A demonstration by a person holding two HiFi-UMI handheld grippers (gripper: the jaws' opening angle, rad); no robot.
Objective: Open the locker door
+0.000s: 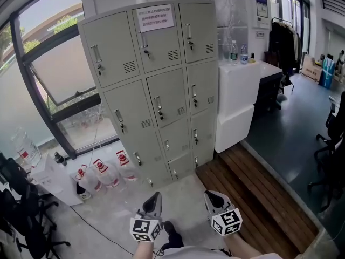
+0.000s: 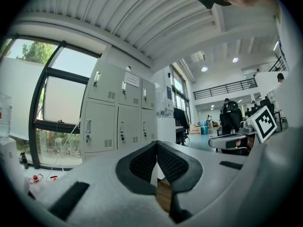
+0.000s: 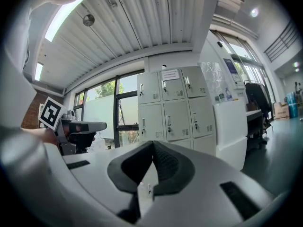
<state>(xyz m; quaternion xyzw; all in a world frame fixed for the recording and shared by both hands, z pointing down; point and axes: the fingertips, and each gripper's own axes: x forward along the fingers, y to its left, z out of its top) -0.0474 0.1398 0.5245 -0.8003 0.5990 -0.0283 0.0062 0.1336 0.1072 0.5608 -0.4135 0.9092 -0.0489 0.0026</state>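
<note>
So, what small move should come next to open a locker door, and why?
Probably move forward toward the locker cabinet: every door looks closed, and bare floor lies between it and both grippers. The left gripper and the right gripper are shut and empty, so opening one can wait until the cabinet is within reach.

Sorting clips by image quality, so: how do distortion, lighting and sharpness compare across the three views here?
Head view: sharp, evenly daylit, lockers bowed and leaning by the wide lens. Left gripper view: heavy fisheye with black corners, window washed out, left gripper soft up close. Right gripper view: same fisheye, ceiling light glaring, right gripper blurred.
</note>
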